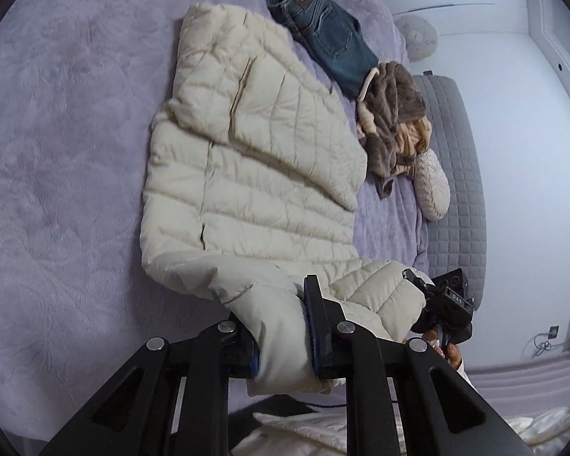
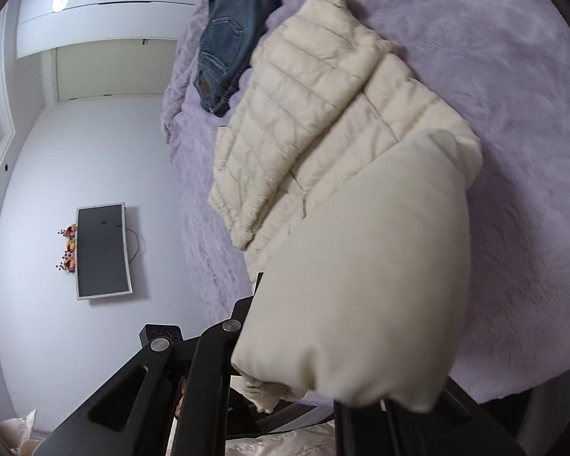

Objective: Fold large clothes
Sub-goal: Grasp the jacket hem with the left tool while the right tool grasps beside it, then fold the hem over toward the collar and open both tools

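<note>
A cream quilted puffer jacket (image 1: 254, 174) lies on the lilac bed cover (image 1: 64, 152), one side folded over its body. My left gripper (image 1: 283, 326) is shut on the jacket's near edge, with cream fabric bunched between its fingers. My right gripper (image 1: 437, 304) shows to the right in the left wrist view, at the same near edge. In the right wrist view the jacket (image 2: 323, 121) stretches away, and a lifted cream fold (image 2: 361, 285) covers my right gripper (image 2: 323, 361) and hides its fingertips; the fabric seems held between them.
Folded blue jeans (image 1: 323, 30) and a brown fleece garment (image 1: 395, 117) lie beyond the jacket. A round pink cushion (image 1: 433, 186) and a grey quilted headboard (image 1: 459, 174) are on the right. A wall screen (image 2: 102, 250) shows in the right wrist view.
</note>
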{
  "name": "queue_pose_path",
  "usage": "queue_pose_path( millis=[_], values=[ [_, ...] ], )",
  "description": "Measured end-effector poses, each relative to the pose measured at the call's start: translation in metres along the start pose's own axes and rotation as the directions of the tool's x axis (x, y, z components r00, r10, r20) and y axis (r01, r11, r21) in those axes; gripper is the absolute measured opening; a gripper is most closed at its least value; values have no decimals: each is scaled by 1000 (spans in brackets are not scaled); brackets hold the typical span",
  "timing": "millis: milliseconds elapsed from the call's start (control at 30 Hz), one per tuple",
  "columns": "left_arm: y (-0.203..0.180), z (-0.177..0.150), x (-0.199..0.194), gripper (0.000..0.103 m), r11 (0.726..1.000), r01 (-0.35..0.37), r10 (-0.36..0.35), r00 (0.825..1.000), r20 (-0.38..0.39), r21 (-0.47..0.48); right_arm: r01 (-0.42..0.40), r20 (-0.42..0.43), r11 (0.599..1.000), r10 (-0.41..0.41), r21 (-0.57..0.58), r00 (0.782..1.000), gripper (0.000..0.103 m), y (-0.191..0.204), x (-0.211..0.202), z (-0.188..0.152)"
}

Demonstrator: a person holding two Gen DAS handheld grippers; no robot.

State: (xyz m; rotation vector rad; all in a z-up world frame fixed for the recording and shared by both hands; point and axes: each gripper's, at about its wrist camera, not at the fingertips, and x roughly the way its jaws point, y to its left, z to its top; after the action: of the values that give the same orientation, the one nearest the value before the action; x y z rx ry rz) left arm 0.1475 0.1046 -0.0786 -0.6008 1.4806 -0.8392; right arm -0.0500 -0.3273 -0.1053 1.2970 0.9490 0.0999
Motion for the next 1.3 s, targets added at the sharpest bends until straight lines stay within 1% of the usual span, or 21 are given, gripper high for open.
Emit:
queue_pose_path(
  millis=[100,233,333,433,600,767,933,1000,1067,1133,1200,1233,1267,1300],
  values=[
    [-15,26,-5,20,1000,-6,4,998,60,24,-37,-4,998,37,-56,999,12,28,9,33],
    [-28,72,0,20,998,-49,44,992,122,35,-60,-16,990,58,-124,998,12,60,27,80],
    [-34,111,6,20,996,-86,80,981,177,25,-52,-21,988,50,-145,999,12,77,47,117],
    [-35,148,15,20,991,-132,128,969,213,8,-31,-21,986,28,-165,999,12,90,67,153],
    [-25,192,43,20,971,-240,238,949,207,-13,32,-16,992,-34,-126,999,12,84,98,206],
    [-11,215,72,20,945,-327,326,928,179,-24,97,-37,989,-102,-114,994,12,68,131,234],
    [-9,229,86,20,922,-384,385,905,180,-38,121,-38,989,-124,-81,992,12,53,151,251],
    [-10,232,88,20,910,-409,413,894,173,-61,124,-40,990,-127,-69,991,12,50,157,258],
    [-15,231,90,21,891,-450,454,876,166,-61,119,-53,991,-123,-66,991,14,50,162,264],
    [-26,228,90,21,864,-503,498,848,182,-22,134,-63,987,-140,-83,988,14,54,164,265],
    [-36,224,88,22,847,-531,518,830,205,8,145,-71,983,-154,-115,986,14,61,165,266],
    [-40,222,86,26,842,-540,524,824,217,19,152,-72,980,-162,-127,984,14,64,164,266],
    [-45,220,84,54,834,-552,531,814,234,27,157,-74,978,-168,-135,983,15,66,164,266],
    [-50,218,81,89,816,-577,550,792,264,30,162,-76,977,-174,-141,982,16,67,163,267]
  ],
)
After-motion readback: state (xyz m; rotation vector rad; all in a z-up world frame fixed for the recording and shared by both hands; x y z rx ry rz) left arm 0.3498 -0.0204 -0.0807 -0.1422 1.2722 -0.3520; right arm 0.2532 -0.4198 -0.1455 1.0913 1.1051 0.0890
